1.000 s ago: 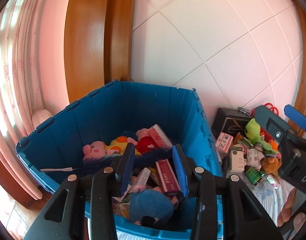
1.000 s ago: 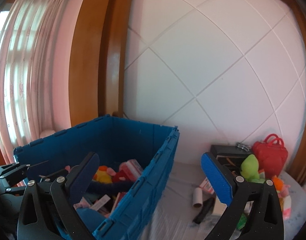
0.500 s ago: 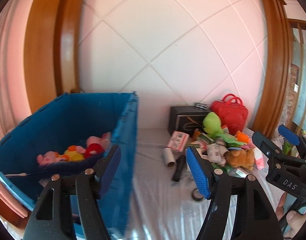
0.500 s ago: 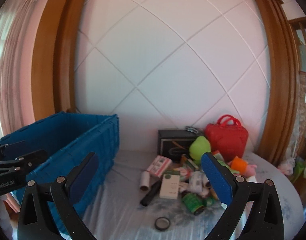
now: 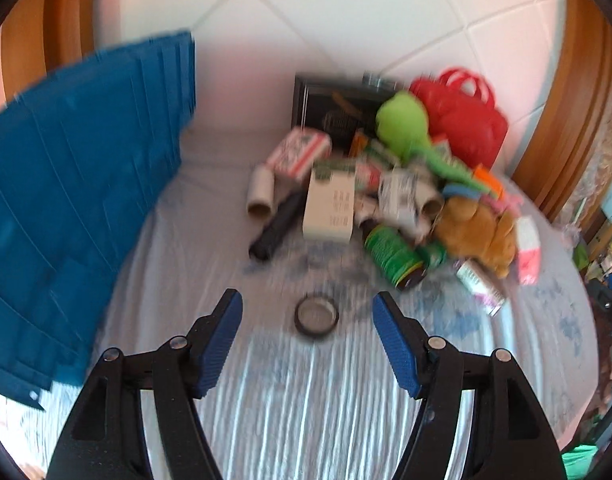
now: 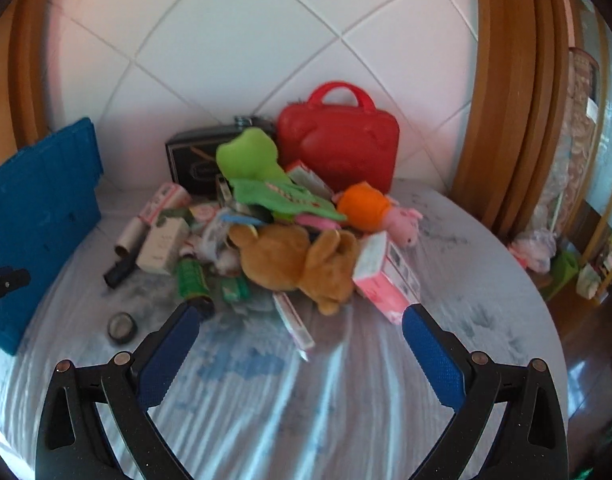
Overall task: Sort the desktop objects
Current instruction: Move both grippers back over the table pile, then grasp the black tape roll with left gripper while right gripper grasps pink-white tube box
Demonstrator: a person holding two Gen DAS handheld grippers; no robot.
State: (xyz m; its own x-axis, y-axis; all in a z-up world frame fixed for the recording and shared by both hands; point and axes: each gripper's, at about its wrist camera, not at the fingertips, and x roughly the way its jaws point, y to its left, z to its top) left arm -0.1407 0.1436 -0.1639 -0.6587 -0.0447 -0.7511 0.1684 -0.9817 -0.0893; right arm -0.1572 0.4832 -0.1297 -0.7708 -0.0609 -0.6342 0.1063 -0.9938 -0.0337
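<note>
Both claws are hanging spread and empty over the cloth-covered tabletop (image 6: 465,280), the left claw (image 5: 307,318) framing a small round tin (image 5: 316,315), the right claw (image 6: 296,330) facing the toy-and-box pile (image 6: 290,236) beside the blue crate (image 5: 74,200).

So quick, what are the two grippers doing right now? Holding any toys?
Left gripper: open, holding nothing.
Right gripper: open, holding nothing.

1. One blue crate (image 6: 38,216), left of frame.
2. One red handbag (image 6: 337,142), upper centre.
3. Three plush toys: green frog (image 6: 248,156), brown bear (image 6: 298,262), pink pig (image 6: 401,220).
4. One green bottle (image 5: 391,254).
5. One tape roll (image 5: 316,315), lower centre.
</note>
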